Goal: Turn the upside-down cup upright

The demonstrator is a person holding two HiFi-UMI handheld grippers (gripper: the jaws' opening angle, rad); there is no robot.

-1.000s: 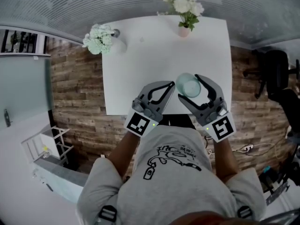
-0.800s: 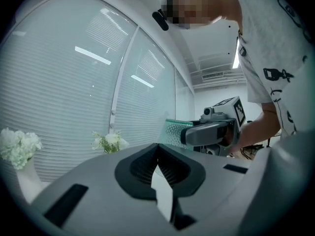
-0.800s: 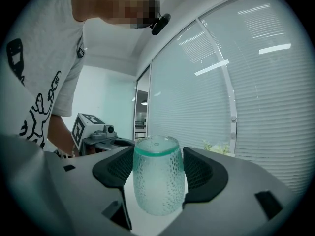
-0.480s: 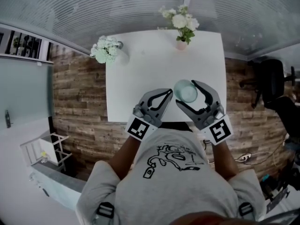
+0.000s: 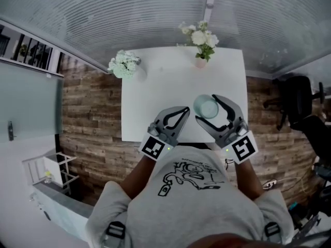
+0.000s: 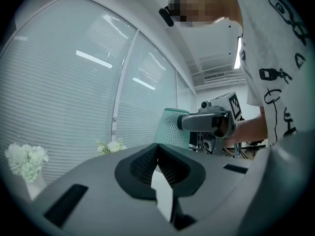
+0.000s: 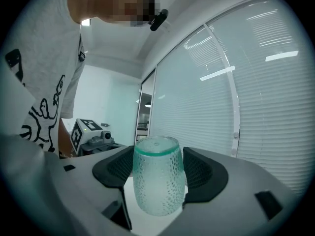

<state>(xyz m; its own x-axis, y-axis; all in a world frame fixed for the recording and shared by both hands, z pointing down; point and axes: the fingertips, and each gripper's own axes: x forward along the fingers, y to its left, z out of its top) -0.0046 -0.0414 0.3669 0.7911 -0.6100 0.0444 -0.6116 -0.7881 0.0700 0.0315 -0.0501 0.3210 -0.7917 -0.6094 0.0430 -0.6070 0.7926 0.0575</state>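
Observation:
A clear dimpled cup [image 7: 158, 181] with a green band round its top end stands vertical between the ribbed pads [image 7: 117, 167] of my right gripper [image 7: 159, 173], which is shut on it. Whether its top end is open, I cannot tell. From the head view the cup [image 5: 207, 108] shows as a pale disc held in the right gripper [image 5: 208, 105] above the near edge of the white table [image 5: 155, 97]. My left gripper [image 5: 185, 109] hangs just left of it, shut and empty. The left gripper view shows its closed jaws [image 6: 158, 168] and the cup [image 6: 171, 127] beyond them.
Two small vases of white flowers stand at the table's far edge, one at the left corner [image 5: 124, 64] and one near the right [image 5: 200, 37]. A dark office chair [image 5: 301, 107] is to the right of the table. Window blinds run behind it.
Both grippers have risen a little above the table, the right one carrying the cup. Neither grip has changed.

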